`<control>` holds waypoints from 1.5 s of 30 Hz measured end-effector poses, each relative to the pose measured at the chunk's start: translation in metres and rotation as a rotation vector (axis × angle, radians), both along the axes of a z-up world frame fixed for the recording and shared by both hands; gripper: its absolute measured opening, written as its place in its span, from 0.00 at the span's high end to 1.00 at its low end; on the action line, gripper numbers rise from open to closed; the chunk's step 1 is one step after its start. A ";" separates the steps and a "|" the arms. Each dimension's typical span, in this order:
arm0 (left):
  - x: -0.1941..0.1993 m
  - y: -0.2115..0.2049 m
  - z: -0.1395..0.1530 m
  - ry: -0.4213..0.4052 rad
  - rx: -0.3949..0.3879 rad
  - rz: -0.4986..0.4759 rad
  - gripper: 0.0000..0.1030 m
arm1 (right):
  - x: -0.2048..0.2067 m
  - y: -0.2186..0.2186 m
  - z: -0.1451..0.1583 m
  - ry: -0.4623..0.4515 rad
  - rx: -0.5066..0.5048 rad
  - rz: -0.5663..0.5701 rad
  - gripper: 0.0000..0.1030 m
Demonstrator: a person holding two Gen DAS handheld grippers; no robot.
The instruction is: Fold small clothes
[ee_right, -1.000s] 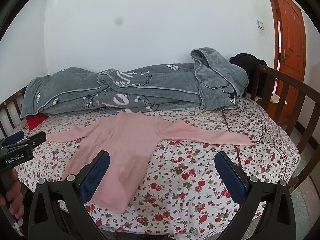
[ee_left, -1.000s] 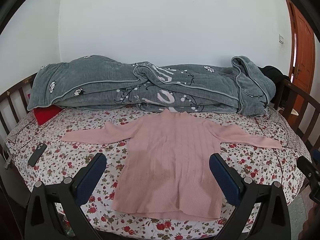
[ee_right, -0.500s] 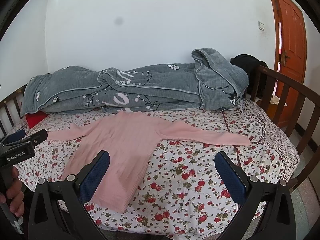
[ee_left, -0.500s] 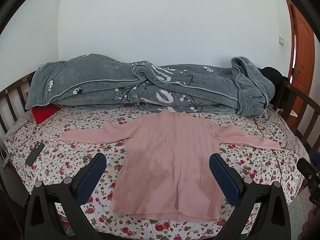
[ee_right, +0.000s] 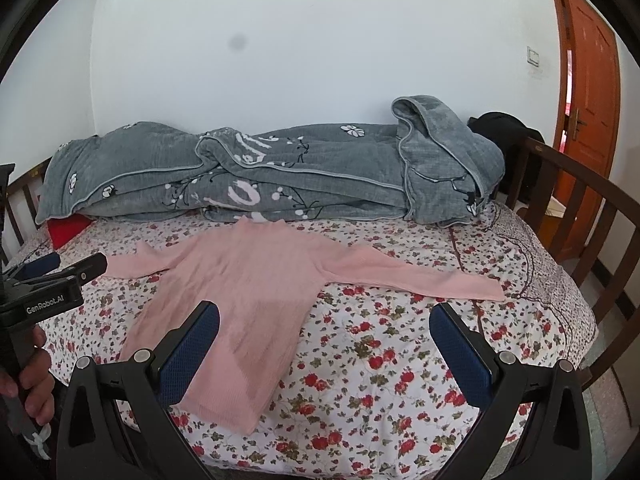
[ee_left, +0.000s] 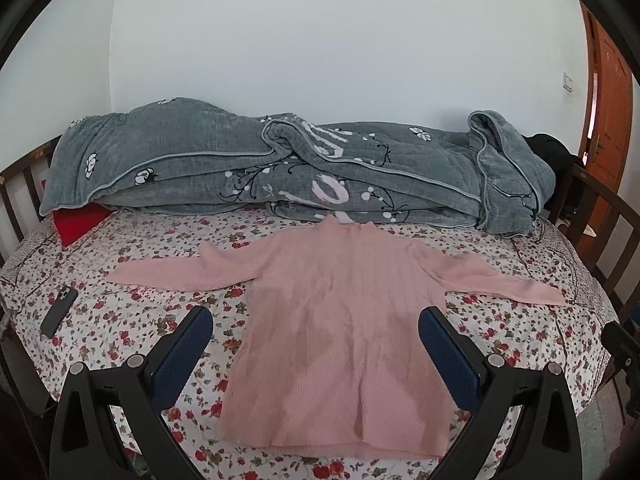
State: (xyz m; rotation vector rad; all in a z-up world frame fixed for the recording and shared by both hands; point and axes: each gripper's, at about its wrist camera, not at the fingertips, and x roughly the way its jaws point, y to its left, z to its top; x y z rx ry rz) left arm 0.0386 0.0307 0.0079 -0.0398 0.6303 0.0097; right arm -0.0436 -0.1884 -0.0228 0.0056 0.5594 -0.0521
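Note:
A pink knit sweater (ee_left: 344, 320) lies flat on the flowered bed sheet (ee_left: 132, 328), neck towards the far side, both sleeves spread out. It also shows in the right wrist view (ee_right: 248, 292). My left gripper (ee_left: 314, 356) is open and empty, held above the sweater's hem at the near bed edge. My right gripper (ee_right: 324, 344) is open and empty, over the sheet to the right of the sweater body and below its right sleeve. The left gripper body (ee_right: 48, 292) shows at the left of the right wrist view, held in a hand.
A rolled grey quilt (ee_left: 280, 176) lies along the far side of the bed. A dark phone (ee_left: 60, 310) lies on the sheet at the left. A red cushion (ee_left: 78, 224) sits under the quilt's left end. Wooden rails (ee_right: 576, 216) ring the bed; an orange door (ee_right: 588, 92) stands right.
Both grippers have drifted slightly; the view has risen a little, so the sweater sits lower and nearer. The sweater has not moved. Both jaws stay open.

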 end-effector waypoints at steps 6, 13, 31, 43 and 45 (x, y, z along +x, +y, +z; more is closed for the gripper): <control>0.032 0.025 -0.018 0.033 -0.002 0.030 0.00 | 0.036 0.013 -0.005 0.042 0.034 0.029 0.00; 0.077 0.093 -0.071 0.115 -0.067 0.110 0.00 | 0.092 0.025 -0.037 0.117 0.087 0.010 0.00; 0.180 0.324 -0.190 0.195 -0.376 0.401 0.00 | 0.186 0.021 -0.117 0.205 0.057 -0.089 0.02; 0.222 0.425 -0.232 0.153 -0.612 0.550 0.13 | 0.237 0.036 -0.159 0.332 0.096 -0.065 0.11; 0.229 0.433 -0.235 0.157 -0.604 0.564 0.16 | 0.244 0.042 -0.161 0.333 0.088 -0.057 0.11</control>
